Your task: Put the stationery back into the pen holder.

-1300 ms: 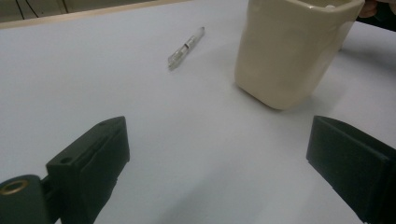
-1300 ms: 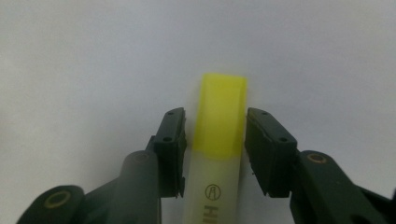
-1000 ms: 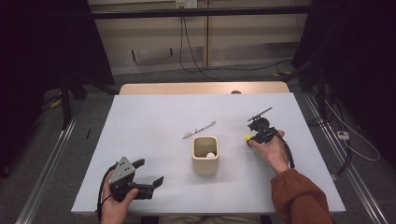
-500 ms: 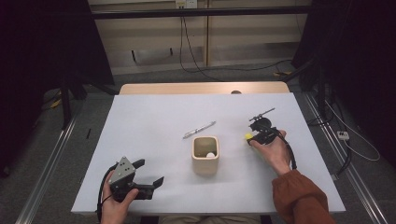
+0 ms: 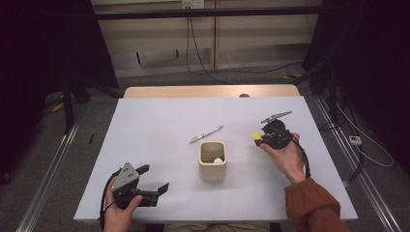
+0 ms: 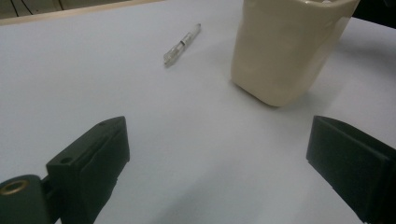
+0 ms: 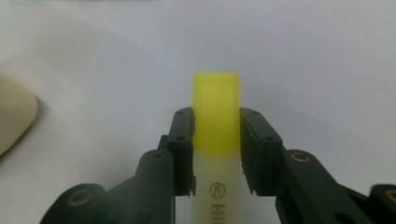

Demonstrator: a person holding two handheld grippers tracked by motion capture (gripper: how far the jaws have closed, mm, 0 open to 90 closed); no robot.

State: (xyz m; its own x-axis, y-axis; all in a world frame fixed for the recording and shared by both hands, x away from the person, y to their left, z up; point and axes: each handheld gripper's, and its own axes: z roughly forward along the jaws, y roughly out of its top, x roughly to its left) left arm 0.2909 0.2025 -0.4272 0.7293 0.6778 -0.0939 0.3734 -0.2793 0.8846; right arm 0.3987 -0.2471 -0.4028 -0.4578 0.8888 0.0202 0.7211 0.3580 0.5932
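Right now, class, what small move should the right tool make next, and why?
Probably carry the highlighter left toward the cup. The right tool is shut on it, beside the cup, which stands open-topped; the left tool waits open.

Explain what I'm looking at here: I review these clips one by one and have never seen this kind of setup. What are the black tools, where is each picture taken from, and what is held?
No robot here: a person at a white table holds a hand tool with two black jaws in each hand. The high view looks down from above the person's side. The other two pictures come from small cameras riding on the tools, looking along their jaws.

On the table stands a beige cup with something small and pale inside, and a clear pen lies just beyond it.

The left tongs rest near the table's front edge with jaws wide apart, holding nothing; their camera sees the cup and pen ahead. The right tongs are closed on a yellow highlighter, capped end forward, to the right of the cup.
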